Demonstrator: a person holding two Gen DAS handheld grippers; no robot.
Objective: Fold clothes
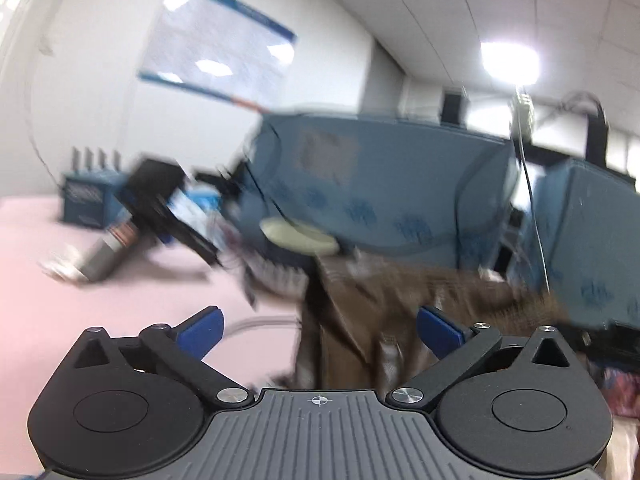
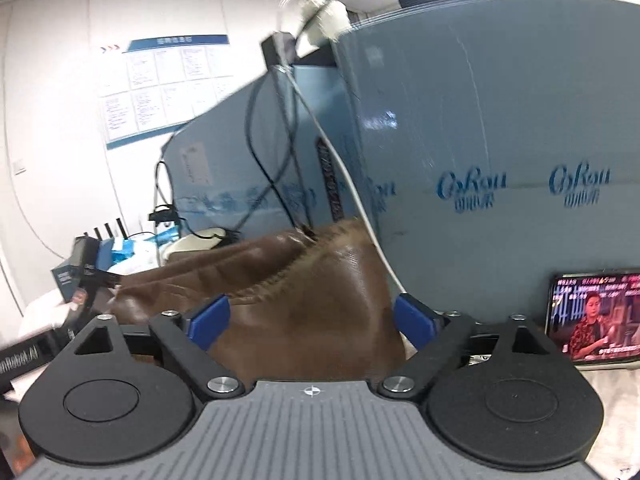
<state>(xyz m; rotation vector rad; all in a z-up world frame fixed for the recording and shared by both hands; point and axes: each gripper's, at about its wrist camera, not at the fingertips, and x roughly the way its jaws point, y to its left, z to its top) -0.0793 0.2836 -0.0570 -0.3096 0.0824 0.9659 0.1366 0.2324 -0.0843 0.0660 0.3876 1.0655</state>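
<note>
A brown leather garment [image 2: 328, 272] lies bunched in a heap right in front of my right gripper [image 2: 312, 320]. Its blue pads [image 2: 210, 322] stand wide apart on either side of the leather and do not squeeze it. In the blurred left wrist view the same brown garment [image 1: 400, 292] lies on the table ahead and to the right. My left gripper [image 1: 320, 330] is open, its blue pads [image 1: 204, 330] spread wide, with the garment's near edge in the gap but not pinched.
Blue-grey foam boards [image 2: 480, 140] stand close behind the garment, with cables [image 2: 256, 140] hanging over them. A phone playing video [image 2: 592, 320] leans at the right. On the pink table [image 1: 80, 320] lie a metal cylinder [image 1: 104, 256], black boxes [image 1: 160, 200] and a cream round object [image 1: 300, 236].
</note>
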